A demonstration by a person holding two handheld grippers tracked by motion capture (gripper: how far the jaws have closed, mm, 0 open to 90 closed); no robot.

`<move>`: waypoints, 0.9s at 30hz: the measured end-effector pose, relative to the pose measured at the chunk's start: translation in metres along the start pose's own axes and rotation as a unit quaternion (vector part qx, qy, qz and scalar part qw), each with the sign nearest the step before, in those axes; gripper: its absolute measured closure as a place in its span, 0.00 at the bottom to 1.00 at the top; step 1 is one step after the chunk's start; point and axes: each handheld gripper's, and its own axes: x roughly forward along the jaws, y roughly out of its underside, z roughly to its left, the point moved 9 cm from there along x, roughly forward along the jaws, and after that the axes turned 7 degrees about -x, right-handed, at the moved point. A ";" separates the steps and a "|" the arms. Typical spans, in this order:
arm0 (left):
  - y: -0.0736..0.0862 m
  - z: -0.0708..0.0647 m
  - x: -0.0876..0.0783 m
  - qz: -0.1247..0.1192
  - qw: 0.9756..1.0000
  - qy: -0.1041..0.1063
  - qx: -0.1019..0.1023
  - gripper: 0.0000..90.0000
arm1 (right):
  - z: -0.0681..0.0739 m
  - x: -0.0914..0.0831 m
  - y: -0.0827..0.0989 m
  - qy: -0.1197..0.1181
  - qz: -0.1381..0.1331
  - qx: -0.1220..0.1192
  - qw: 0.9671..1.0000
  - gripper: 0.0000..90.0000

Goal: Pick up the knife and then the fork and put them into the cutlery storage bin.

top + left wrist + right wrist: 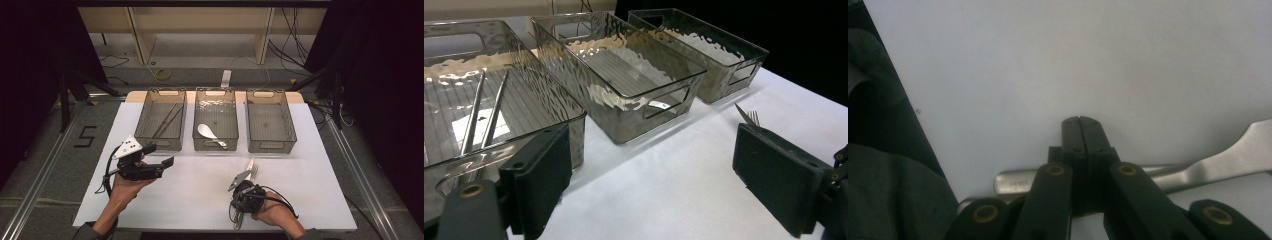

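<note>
**A:** What have I got, nearest first?

**B:** Your right gripper [1080, 122] is closed tight on the fork [1228, 155]. The handle crosses the jaws sideways, low over the surface [200, 210] at your near right. It looks gripped toward one end, so the tines may droop, so lift it level.

**A:** And my left?

**B:** The left gripper [160, 154] hangs wide and holds nothing, just in front of the left bin [156, 144]. Leave it parked there, out of the way.

**A:** Which bin should I aim for?

**B:** The chopsticks [167, 120] lie in the left one and the spoon [206, 131] in the middle bin [215, 145]. I'd judge the fork belongs in the right bin [272, 146]. Clear its near rim, then lower the fork lengthwise before you let go.
</note>
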 end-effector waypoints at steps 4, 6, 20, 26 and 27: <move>0.000 0.000 0.000 0.000 1.000 0.000 0.000 0.17 | -0.001 -0.003 0.006 0.003 0.006 -0.002 1.000 1.00; 0.000 0.000 0.000 -0.001 1.000 0.001 0.000 0.17 | -0.001 -0.004 0.009 0.002 0.009 -0.004 1.000 1.00; 0.000 0.000 -0.001 -0.002 1.000 0.000 0.001 0.17 | -0.011 -0.017 0.032 0.012 0.041 0.016 0.999 1.00; 0.000 0.000 -0.001 -0.002 1.000 0.000 0.001 0.17 | -0.015 -0.020 0.039 0.013 0.053 0.019 0.998 1.00; 0.000 0.000 -0.001 -0.002 1.000 0.000 0.001 0.17 | -0.016 -0.021 0.040 0.012 0.053 0.020 0.998 1.00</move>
